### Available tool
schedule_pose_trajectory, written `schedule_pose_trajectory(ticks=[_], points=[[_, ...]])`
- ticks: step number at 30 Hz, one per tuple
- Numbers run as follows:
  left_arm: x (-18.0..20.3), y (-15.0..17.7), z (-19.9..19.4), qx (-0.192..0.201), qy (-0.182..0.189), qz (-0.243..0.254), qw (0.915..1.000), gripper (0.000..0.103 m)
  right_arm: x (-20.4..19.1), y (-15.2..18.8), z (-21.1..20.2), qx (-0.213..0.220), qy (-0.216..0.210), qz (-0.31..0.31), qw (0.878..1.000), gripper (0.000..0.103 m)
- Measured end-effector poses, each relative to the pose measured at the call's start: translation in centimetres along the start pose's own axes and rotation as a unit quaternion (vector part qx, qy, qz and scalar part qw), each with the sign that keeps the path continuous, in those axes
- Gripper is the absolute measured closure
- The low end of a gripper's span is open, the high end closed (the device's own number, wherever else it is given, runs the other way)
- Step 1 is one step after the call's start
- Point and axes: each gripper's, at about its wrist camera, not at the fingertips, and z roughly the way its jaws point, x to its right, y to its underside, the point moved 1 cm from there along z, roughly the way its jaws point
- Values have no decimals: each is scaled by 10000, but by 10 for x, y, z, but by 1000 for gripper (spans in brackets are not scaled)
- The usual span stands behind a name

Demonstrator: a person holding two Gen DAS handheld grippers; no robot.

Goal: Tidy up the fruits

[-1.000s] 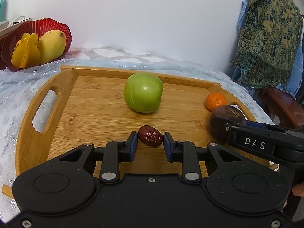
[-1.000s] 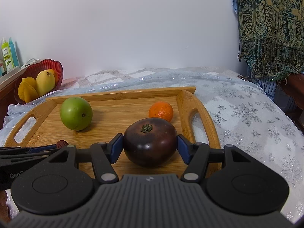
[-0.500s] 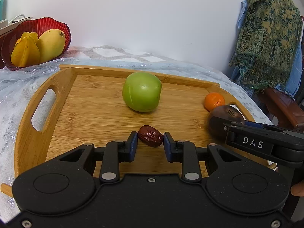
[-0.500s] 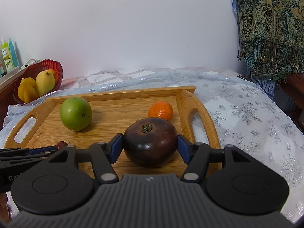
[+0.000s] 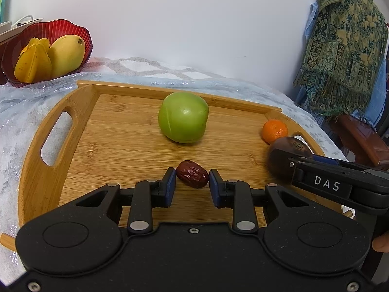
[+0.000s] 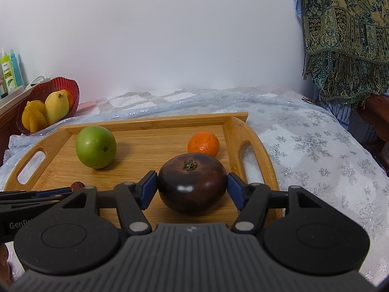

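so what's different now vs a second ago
The right gripper has its jaws opening around the dark tomato, which sits on the wooden tray; a small gap now shows at the right pad. The left gripper stayed shut on the red date. The green fruit and the tangerine have not moved.

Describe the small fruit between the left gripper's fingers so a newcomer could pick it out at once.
Find the wooden tray on the pale cloth. Near its front edge, ahead of the green fruit, lies a red date. It is the smallest fruit there, dark red and wrinkled; its neighbours are smooth and round.
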Motion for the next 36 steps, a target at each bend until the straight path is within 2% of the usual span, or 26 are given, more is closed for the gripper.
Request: schedule_pose_trajectory(ticks=[4, 8, 16, 25, 30, 36], points=[[0, 0, -1, -6, -26, 25, 10000, 74, 0, 0, -1, 5, 14, -7, 10000, 34], [1, 1, -3, 7, -51, 48, 10000, 68, -1, 1, -2, 19, 57, -20, 10000, 27], [0, 2, -5, 24, -116, 72, 9999, 59, -2, 1, -4, 27, 65, 4, 10000, 24], [-5, 0, -11, 41, -153, -8, 9999, 42, 0, 1, -16, 158, 34, 52, 9999, 15], [-4, -1, -17, 146, -211, 69, 9996, 29, 0, 0, -24, 260, 33, 82, 9996, 14], [-4, 1, -28, 222, -220, 165, 9994, 22, 0, 3, -42, 452, -77, 151, 9988, 11]])
